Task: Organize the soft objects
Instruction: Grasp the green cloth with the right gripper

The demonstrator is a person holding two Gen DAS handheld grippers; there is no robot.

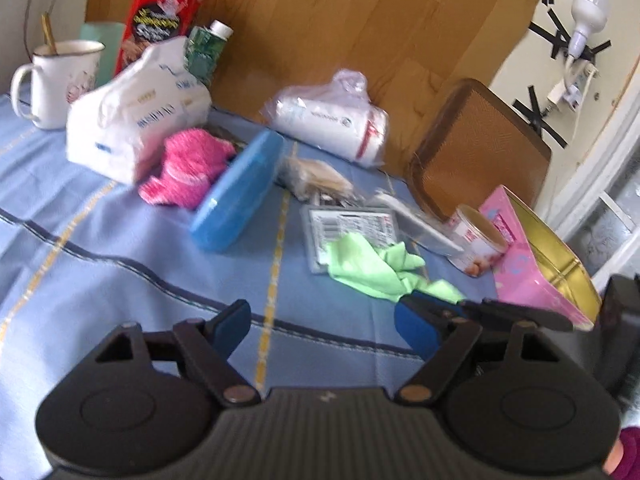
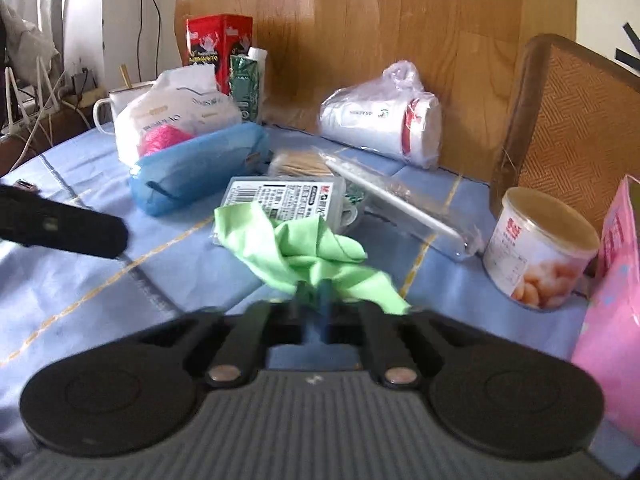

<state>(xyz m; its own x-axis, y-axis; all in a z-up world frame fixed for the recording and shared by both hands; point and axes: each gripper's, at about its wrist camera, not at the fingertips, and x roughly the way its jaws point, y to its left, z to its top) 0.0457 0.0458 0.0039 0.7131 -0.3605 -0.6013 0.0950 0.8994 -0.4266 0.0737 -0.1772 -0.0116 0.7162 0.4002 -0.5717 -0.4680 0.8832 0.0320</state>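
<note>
My right tongs (image 2: 316, 300) pinching the green cloth (image 2: 296, 248) at lower centre of the frame, cloth draping over a labelled plastic box (image 2: 280, 196), my left tongs (image 1: 320, 320) hanging open above the blue counter (image 1: 120, 248).

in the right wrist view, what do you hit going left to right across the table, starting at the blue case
blue case → green cloth, pinched in the right gripper → white tin can → pink box at the right edge.
</note>
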